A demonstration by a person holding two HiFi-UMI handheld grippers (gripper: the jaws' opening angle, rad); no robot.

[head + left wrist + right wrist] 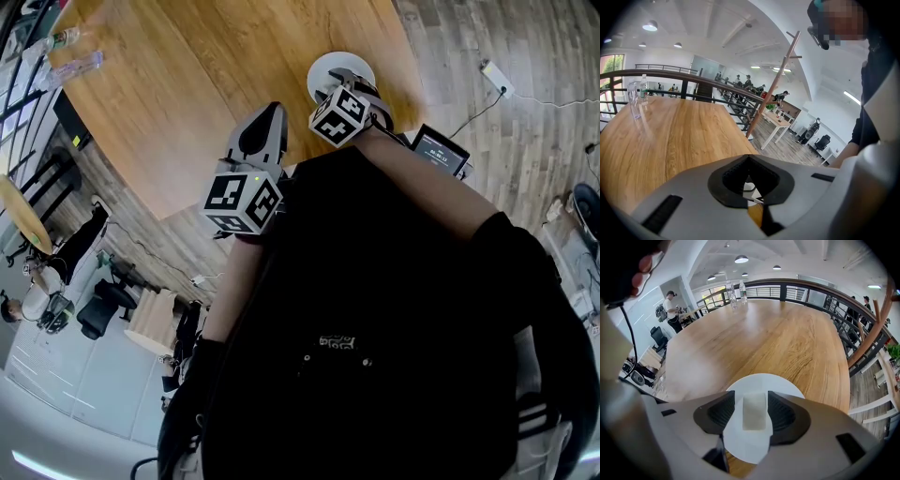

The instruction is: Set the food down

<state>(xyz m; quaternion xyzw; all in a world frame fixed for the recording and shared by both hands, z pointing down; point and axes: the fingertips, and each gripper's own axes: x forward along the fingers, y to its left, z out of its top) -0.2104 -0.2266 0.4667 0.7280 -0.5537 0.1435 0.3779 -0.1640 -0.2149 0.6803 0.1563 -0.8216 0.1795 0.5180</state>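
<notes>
Hovering the right gripper (pixel 751 394) at lower centre, jaws spread clear of the pale rectangular food slice (pixel 754 411), letting it lie free on the round white plate (pixel 762 380), and idling the left gripper (pixel 749 161) closed on nothing, apparently unneeded.

A large wooden table (pixel 778 338) with a curved edge is shown across the middle of the right gripper view. Clear water bottles (pixel 736 292) are stood at its far edge. A dark metal railing (pixel 843 291) is run along the upper right, beyond the table. The floor (pixel 506 141) is seen at the upper right of the head view. It is laid in grey wood planks, and a white power strip (pixel 497 78) rests on it. Round lights (pixel 741 258) are mounted in the white ceiling.

In the left gripper view a wooden coat stand (pixel 776 82) is placed right of centre, with a white desk (pixel 780 123) and a black office chair (pixel 824 140) beyond it. Daylight is admitted by a window (pixel 611 63) at the left edge.
</notes>
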